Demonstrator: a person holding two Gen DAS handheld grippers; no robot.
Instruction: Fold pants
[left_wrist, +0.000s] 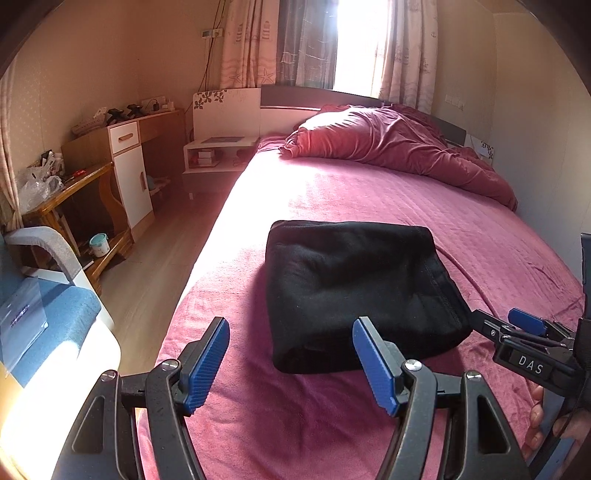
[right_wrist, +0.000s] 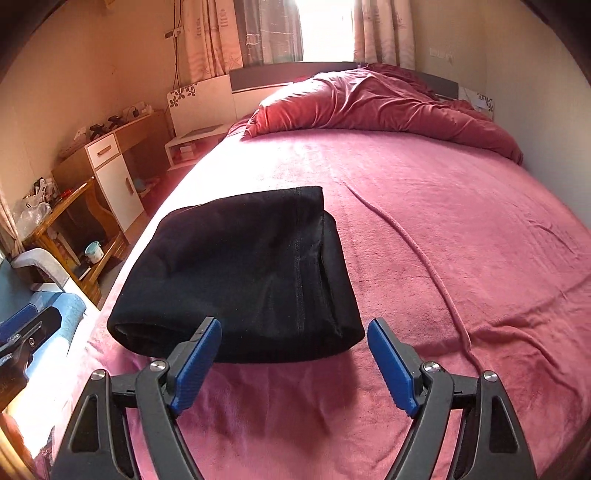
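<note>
Black pants lie folded into a compact bundle on the pink bed; they also show in the right wrist view. My left gripper is open and empty, just short of the bundle's near edge. My right gripper is open and empty, at the bundle's near right corner, not gripping it. The right gripper also shows in the left wrist view beside the bundle's right edge. The left gripper shows at the far left edge of the right wrist view.
A crumpled red duvet lies at the head of the bed. A long crease runs across the bedspread right of the pants. A blue chair, wooden desk and white cabinet stand left of the bed.
</note>
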